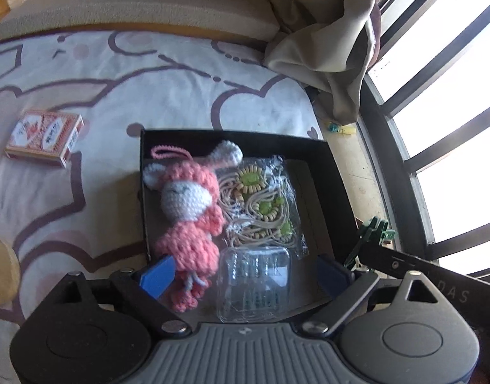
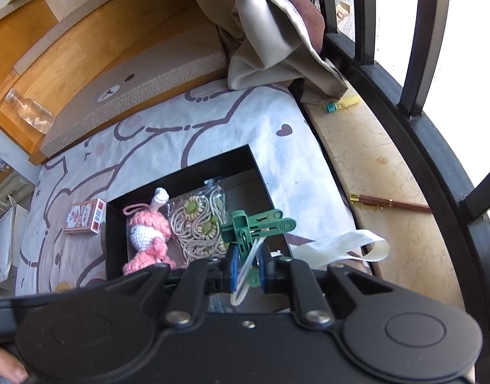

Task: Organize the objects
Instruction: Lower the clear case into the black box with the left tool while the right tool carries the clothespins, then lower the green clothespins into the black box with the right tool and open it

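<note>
Progress: doll [image 1: 189, 220], bead packet [image 1: 261, 204], clear case [image 1: 254, 288] in black box [image 1: 328, 172] | left gripper [image 1: 245, 275] released | right gripper [image 2: 246, 268] grasping green clips [image 2: 257, 224] | card pack [image 1: 44, 139] left on bed, frame's left.

Doll [image 1: 187, 211] and bead packet [image 1: 261, 204] side by side in box [image 1: 238, 136]; card pack [image 1: 44, 137] left outside.

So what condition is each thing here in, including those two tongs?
Black box: open, partly filled.
Crochet bunny: lying inside the box.
Bagged bead cords: inside, beside the bunny.
Clear plastic case: closed, in the box.
Left tongs: open, empty.
Right tongs: shut on green clip.
Card pack: closed, outside the box.
</note>
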A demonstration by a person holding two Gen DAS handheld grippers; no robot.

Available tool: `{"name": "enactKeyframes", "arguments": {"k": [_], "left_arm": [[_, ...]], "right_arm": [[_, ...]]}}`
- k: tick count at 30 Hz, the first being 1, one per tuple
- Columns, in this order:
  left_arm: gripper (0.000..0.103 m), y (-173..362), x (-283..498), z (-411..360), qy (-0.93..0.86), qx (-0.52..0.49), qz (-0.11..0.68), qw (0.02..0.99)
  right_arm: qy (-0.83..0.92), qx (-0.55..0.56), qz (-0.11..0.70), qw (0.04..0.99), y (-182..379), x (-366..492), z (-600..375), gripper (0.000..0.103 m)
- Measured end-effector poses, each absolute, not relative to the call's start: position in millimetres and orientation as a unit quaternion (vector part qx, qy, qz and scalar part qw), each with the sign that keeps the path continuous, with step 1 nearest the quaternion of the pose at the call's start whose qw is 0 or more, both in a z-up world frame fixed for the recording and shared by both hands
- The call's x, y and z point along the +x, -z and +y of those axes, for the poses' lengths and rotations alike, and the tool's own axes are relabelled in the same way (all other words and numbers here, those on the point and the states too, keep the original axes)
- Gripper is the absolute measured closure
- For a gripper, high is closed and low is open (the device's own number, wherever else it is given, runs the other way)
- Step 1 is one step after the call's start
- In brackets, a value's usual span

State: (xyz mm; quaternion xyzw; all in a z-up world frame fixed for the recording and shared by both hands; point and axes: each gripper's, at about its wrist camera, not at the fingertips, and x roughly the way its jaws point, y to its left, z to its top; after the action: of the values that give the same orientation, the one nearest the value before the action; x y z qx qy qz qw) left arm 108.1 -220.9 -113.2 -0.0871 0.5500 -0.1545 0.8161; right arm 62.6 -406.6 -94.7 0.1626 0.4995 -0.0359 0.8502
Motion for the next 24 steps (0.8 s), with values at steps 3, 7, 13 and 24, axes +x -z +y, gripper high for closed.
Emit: {"name": "enactKeyframes", "arguments": {"k": [3,7,13,24], "left_arm": [[0.011,102,109,-218,0.155,-0.053,0.526,0.834],[0.011,99,110,-217,0.158,-0.022,0.515,0.842],[0.012,97,110,-217,0.167,-0.013,0.513,0.842],[0.012,93,107,-219,0.168,0.023,0.503,0.848]], "right_arm": [[0.036,0.154,0.517,0.842,102,67,-402,0.09],[0.035,0.125,0.537,0.833,110,73,-390,0.089],[0.038,0.105,0.541,0.834,111,75,-382,0.069],[0.05,0.108,0.534,0.837,102,69,-384,0.069]]}}
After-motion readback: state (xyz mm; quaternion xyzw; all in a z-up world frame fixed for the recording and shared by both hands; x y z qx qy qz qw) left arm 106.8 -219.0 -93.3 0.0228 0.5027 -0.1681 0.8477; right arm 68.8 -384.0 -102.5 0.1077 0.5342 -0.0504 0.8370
